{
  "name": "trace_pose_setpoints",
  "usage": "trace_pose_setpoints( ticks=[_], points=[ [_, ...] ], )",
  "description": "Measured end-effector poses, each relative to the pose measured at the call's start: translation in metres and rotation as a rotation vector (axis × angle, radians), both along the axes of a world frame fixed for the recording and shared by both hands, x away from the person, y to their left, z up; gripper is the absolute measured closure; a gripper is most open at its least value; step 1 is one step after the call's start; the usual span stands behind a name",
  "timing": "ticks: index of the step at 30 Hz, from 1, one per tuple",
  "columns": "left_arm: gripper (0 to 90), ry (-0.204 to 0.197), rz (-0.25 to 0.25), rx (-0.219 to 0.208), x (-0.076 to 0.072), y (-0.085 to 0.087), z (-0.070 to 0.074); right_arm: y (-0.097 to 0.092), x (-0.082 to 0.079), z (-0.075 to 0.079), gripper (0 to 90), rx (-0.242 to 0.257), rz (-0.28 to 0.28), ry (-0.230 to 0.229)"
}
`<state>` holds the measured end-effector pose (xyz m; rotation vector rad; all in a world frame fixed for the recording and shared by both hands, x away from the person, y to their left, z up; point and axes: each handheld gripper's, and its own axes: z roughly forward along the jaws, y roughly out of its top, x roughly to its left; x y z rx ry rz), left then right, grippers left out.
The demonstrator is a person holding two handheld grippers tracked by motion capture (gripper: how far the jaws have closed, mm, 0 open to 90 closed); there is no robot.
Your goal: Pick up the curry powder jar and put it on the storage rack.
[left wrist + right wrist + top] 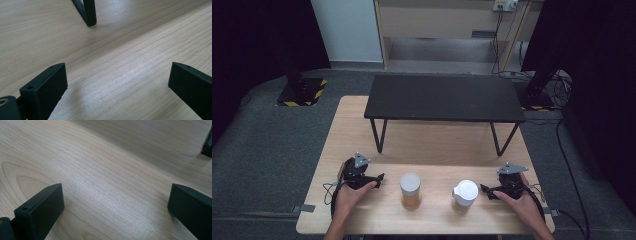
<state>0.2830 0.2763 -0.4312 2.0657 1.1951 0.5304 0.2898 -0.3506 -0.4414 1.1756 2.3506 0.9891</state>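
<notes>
Black jaws on both grippers stand wide apart with nothing between them, just bare wood. Left gripper (379, 178) sits low left of the high view, tips aimed toward frame centre; right gripper (485, 190) sits low right, tips aimed back toward the left. In each gripper view the 2 jaws rise from the bottom corners over light wood grain.

Between the 2 grippers stand 2 containers. Jar (410, 190), lower centre, is clear with a pale flat lid and amber stuff in its lower part, near the left gripper but apart from it. Cup (464, 196), lower centre-right, has a white lid with a tab at its left edge, just beside the right gripper's tips, not touching.

Risks, as a judgement:
- both containers are tall and narrow, so a sideways nudge from a jaw tip could tip either one
- right tips are very close to the cup; a low or off-centre approach may shove it toward the jar
- smooth walls could slip in a loose grip
- a knocked lid could spill the contents onto the table (427, 145)

Farther up, a black bench (444, 97) stands on the table; one leg (88, 12) appears upper centre in the left gripper view.

No brand, label or readable writing on anything.
</notes>
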Motion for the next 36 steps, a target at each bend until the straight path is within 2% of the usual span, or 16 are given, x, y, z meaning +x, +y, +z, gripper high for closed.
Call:
trace_pose_setpoints(
  ticks=[10,27,36],
  points=[
    [1.5,-0.021,-0.047,0.001,-0.01,-0.001,0.008,0.0,0.0,0.0,1.4,0.0,0.001,0.0],
    [1.5,-0.028,-0.083,0.017,-0.019,-0.002,0.016,0.0,0.0,0.0,1.4,0.0,0.003,-0.001],
    [1.5,-0.053,-0.113,0.017,-0.034,-0.003,0.022,-0.001,0.0,0.0,1.4,0.0,0.005,-0.001]
  ],
)
